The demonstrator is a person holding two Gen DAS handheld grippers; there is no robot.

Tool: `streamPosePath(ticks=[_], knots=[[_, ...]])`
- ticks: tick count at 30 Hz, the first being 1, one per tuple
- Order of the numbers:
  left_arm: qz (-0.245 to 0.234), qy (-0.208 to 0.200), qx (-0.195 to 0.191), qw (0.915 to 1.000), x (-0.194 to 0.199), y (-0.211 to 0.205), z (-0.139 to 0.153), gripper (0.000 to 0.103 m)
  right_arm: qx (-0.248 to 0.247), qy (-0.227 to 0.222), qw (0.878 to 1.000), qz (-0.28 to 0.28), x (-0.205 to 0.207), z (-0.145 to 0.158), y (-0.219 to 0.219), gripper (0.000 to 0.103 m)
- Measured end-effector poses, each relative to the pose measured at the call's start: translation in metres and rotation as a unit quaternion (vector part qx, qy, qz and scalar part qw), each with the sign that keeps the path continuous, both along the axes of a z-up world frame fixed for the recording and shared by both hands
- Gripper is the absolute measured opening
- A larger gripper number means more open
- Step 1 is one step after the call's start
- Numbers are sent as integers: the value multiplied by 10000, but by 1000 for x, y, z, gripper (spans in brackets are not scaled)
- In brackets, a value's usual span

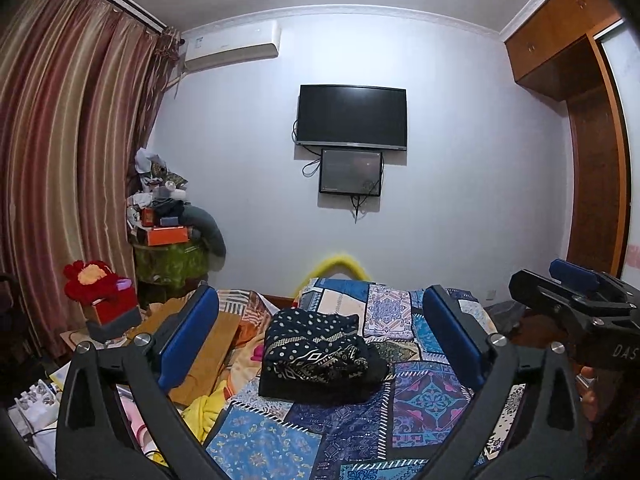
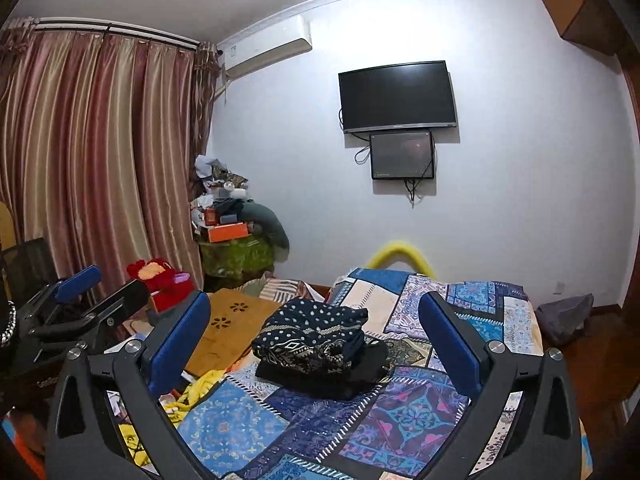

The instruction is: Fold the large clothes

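- A dark patterned garment (image 1: pixel 320 350), already folded into a thick bundle, lies on a bed covered by a blue patchwork bedspread (image 1: pixel 424 396).
- The left gripper (image 1: pixel 320 334) hangs above the bed with its jaws spread wide and nothing between them; the bundle sits framed between its blue pads (image 1: pixel 188 336).
- The right gripper (image 2: pixel 316 330) is held just beside it, jaws likewise spread and empty, with the folded garment (image 2: pixel 316 344) ahead and below.
- Both grippers are clear of the cloth, not touching it.
- Judgement: the fold looks finished. To do this step well, press the top layer flat, square up the loose edge on the right, and avoid dragging the bedspread.
- A wall-mounted television (image 1: pixel 352 118) hangs opposite.
- Readable writing: the letters "DAS" on the right gripper's body, seen from the left wrist view. Other labels are too blurred to read.
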State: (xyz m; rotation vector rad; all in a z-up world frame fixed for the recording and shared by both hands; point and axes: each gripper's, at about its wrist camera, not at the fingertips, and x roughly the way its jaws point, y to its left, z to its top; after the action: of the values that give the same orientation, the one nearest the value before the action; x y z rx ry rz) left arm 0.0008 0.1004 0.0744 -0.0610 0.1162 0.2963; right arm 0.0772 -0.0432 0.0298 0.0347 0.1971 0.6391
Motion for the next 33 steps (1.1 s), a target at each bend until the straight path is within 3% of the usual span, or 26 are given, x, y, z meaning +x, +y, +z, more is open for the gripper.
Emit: streamPosePath(ticks=[33], knots=[[-44,228,-91,9997,15,0,-10,102,-70,271,9996,-72,3,-4,-3,103]])
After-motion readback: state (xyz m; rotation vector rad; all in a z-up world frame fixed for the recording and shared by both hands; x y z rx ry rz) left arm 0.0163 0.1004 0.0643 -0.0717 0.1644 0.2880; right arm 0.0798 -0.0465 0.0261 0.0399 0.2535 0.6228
